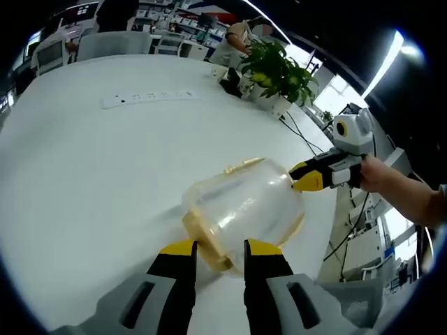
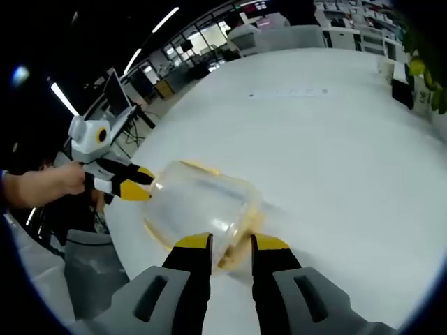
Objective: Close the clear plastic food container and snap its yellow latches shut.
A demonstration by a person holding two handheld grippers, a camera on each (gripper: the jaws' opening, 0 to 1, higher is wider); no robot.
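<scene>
We cannot tell whether the clear container's (image 1: 243,209) yellow latches (image 2: 234,257) are snapped; each near latch sits partly hidden behind that view's own jaws.

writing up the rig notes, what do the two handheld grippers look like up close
Both match: the left gripper and right gripper have grey moulded bodies with slotted recesses, and black jaws capped with yellow tips. Seen from the side, each carries a white-and-grey housing on top. A bare hand holds the right one; no sleeve or cable is visible.
</scene>
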